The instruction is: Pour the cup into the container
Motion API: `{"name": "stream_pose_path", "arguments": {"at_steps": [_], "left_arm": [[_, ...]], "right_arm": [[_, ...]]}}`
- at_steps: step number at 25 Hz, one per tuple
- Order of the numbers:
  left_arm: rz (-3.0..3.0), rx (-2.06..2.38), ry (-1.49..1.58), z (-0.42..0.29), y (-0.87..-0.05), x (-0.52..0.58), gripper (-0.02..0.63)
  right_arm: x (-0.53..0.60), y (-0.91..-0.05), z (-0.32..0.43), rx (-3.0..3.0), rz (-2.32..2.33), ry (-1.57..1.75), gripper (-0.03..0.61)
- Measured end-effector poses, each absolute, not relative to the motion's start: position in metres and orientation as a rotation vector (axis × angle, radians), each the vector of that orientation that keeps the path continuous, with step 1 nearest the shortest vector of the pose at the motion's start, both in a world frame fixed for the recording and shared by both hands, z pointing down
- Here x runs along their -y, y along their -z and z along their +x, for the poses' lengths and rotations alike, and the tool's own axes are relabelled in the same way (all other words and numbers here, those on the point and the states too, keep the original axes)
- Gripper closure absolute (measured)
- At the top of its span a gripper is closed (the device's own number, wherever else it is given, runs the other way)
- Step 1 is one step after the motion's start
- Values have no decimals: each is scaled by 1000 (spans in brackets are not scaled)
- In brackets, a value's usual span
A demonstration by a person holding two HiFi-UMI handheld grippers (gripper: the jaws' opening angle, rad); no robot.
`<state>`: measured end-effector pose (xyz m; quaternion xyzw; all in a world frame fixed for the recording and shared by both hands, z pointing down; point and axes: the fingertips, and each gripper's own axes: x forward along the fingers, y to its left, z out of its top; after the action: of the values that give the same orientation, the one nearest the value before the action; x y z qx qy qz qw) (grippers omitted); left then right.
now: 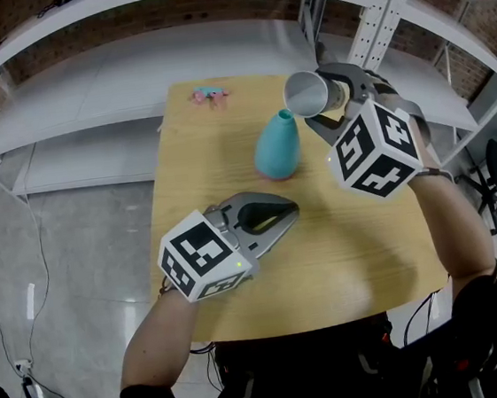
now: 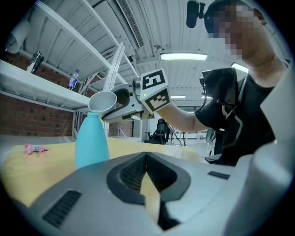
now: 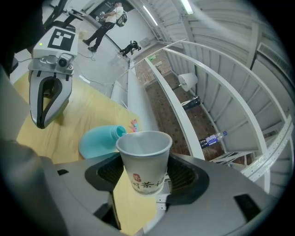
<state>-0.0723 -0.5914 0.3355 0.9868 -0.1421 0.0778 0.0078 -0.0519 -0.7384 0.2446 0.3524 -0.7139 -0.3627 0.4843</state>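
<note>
- The right hand-held gripper (image 3: 144, 182) is clamped on the lower body of the paper cup (image 3: 144, 159). The cup is up in the air and tipped, with its rim just above the teal container (image 1: 276, 146).
- The cup looks light and thin-walled, so I'd guess it crushes easily. A low grip seems right.
- The container stands toward the counter (image 1: 362, 252) far edge. Its neck is narrow, so it's a small target and probably tippy.
- The left hand-held gripper (image 1: 287, 211) is closed on nothing, mid-counter, clear of the pour.
- There's 1 small pink thing (image 1: 210, 94) at the far edge, out of the way.

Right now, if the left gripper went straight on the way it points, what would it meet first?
Probably nothing close: the left gripper points past the turquoise bottle-shaped container, over the wooden table. The right gripper lies that way but seems higher.
</note>
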Motion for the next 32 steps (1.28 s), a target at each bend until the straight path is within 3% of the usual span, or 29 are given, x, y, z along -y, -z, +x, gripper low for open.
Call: {"name": "stream_pose_path", "arguments": {"at_steps": [22, 32], "left_arm": [[3084, 442, -244, -73, -335, 592, 612], [3088, 433, -239, -72, -335, 590, 612]], "right_arm": [[739, -244, -55, 1755, 869, 893, 278], [740, -255, -44, 2170, 958, 559, 278]]}}
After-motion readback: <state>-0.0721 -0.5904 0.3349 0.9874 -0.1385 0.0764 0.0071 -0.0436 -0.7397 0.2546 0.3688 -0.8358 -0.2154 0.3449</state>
